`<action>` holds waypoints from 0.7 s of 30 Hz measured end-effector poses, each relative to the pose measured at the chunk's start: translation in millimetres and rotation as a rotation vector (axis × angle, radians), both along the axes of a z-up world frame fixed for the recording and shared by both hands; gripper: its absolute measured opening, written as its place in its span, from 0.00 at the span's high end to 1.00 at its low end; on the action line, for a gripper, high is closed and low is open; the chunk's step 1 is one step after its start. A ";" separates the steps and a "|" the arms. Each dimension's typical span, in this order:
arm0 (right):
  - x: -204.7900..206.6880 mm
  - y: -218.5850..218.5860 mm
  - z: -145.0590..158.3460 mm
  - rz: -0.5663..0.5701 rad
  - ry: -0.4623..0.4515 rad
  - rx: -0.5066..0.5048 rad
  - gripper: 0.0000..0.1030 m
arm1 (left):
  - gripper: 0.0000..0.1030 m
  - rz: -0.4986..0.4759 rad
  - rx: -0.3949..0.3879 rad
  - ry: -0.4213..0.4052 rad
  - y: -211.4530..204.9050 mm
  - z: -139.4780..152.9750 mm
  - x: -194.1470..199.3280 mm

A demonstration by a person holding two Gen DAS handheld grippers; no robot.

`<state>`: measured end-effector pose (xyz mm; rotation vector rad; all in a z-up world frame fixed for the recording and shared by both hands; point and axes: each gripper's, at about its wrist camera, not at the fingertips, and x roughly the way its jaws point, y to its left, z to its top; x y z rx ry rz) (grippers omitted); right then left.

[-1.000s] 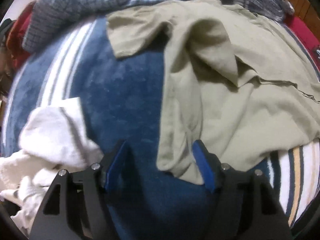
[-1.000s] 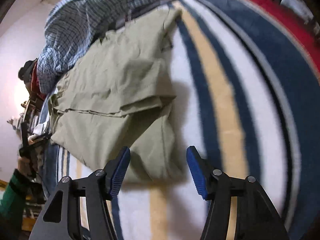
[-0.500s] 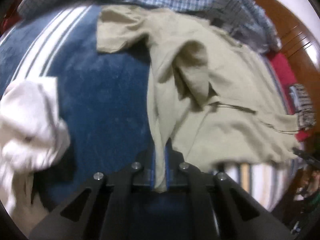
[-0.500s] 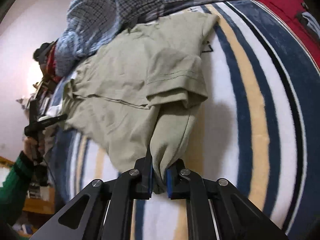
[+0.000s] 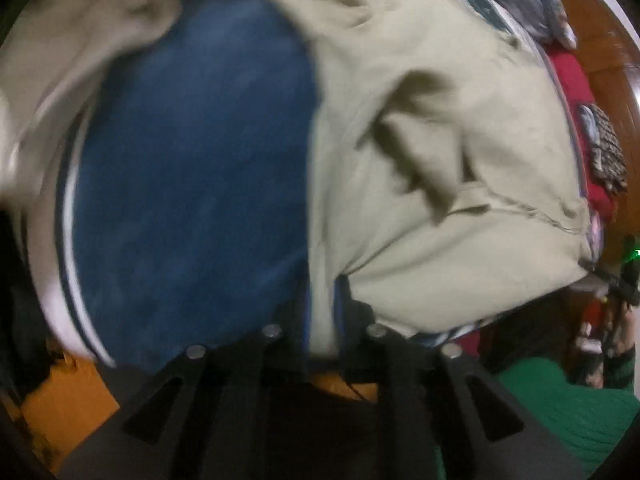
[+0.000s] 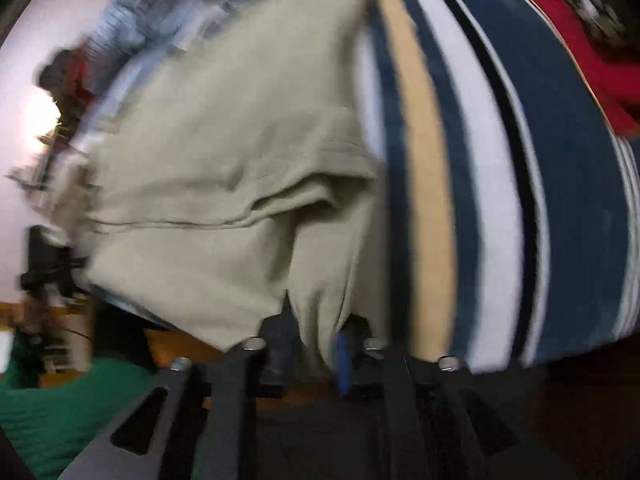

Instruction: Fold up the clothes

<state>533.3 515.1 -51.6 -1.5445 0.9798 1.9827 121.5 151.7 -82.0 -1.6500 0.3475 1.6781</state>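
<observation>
**Both tongs hold the khaki shirt at its near edge**

Now the khaki shirt [image 5: 440,128] lies spread over the striped blanket [image 5: 192,168] of the bed, and its near edge is lifted at two places. In the left wrist view the left tongs [image 5: 322,320] are closed on a narrow bunch of the khaki cloth, which runs up from between the blue pads into the left side of the shirt. In the right wrist view the right tongs [image 6: 316,344] are closed in the same way on another bunch of the shirt [image 6: 224,168], and the cloth hangs in folds just above them. One hem seam crosses the shirt from side to side, with a loose fold over it.

To the right of the shirt in the right wrist view, the blanket [image 6: 560,184] shows blue, white and yellow stripes. Behind the shirt lies a checked garment [image 6: 160,12], blurred. A red cloth [image 6: 572,40] lies at the far edge of the bed. A pale cloth [image 5: 80,20], also blurred, lies at the upper left in the left wrist view. A green sleeve [image 5: 560,400] shows at the lower right there.
</observation>
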 end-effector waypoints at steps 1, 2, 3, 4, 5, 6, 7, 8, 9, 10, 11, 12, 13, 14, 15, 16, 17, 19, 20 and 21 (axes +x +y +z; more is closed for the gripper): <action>3.6 0.3 -0.2 -0.017 -0.027 0.029 0.74 | 0.83 0.011 -0.007 0.054 -3.7 8.3 -0.2; 6.6 2.2 5.2 -0.032 -0.028 0.059 0.73 | 0.84 0.024 -0.012 0.124 -5.7 21.6 -2.7; 9.1 5.1 14.2 -0.046 -0.010 0.090 0.73 | 0.84 0.037 -0.017 0.194 -7.7 34.8 -5.1; 11.1 7.7 24.8 -0.056 0.003 0.133 0.72 | 0.78 0.042 -0.020 0.269 -7.0 49.9 -6.9; 10.8 9.4 36.2 -0.053 0.026 0.171 0.71 | 0.67 0.043 -0.022 0.346 -5.2 65.7 -8.3; 9.2 10.4 47.6 -0.043 0.059 0.201 0.65 | 0.58 0.024 -0.003 0.359 0.8 75.2 -7.2; 1.4 6.8 51.0 -0.006 0.074 0.205 0.62 | 0.48 -0.004 0.025 0.343 8.7 82.0 -4.9; -10.4 0.2 49.0 0.049 0.078 0.193 0.62 | 0.49 -0.054 0.062 0.310 20.7 85.9 1.9; -22.2 -6.5 47.0 0.104 0.082 0.181 0.62 | 0.49 -0.102 0.078 0.294 33.1 86.6 11.2; -34.1 -13.2 45.0 0.160 0.086 0.168 0.62 | 0.46 -0.156 0.077 0.293 48.8 83.9 23.5; -45.9 -19.8 43.0 0.215 0.089 0.156 0.62 | 0.45 -0.216 0.084 0.268 64.9 77.2 37.2; -57.0 -23.9 35.1 0.252 0.074 0.146 0.62 | 0.45 -0.252 0.075 0.241 78.5 65.1 44.8; -67.5 -26.2 23.2 0.277 0.046 0.138 0.62 | 0.45 -0.278 0.058 0.219 91.2 51.1 49.6; -78.0 -28.6 11.3 0.301 0.018 0.130 0.62 | 0.44 -0.304 0.040 0.197 104.0 37.1 54.4; -86.9 -27.6 1.1 0.320 -0.021 0.150 0.62 | 0.43 -0.330 0.023 0.175 116.7 23.1 59.2; -94.6 -24.4 -8.1 0.334 -0.066 0.187 0.62 | 0.44 -0.334 -0.005 0.183 126.8 12.0 56.3; -103.8 -19.7 -12.8 0.342 -0.091 0.221 0.62 | 0.47 -0.328 -0.036 0.203 135.7 2.3 50.1; -122.8 -4.8 -7.6 0.343 -0.068 0.278 0.62 | 0.49 -0.292 -0.031 0.209 149.3 -3.4 25.8; -132.6 4.9 -2.0 0.327 -0.062 0.320 0.62 | 0.60 -0.242 -0.022 0.215 154.4 -0.8 8.9; -140.1 15.2 5.3 0.303 -0.051 0.348 0.62 | 0.62 -0.193 -0.008 0.207 157.6 4.3 -6.6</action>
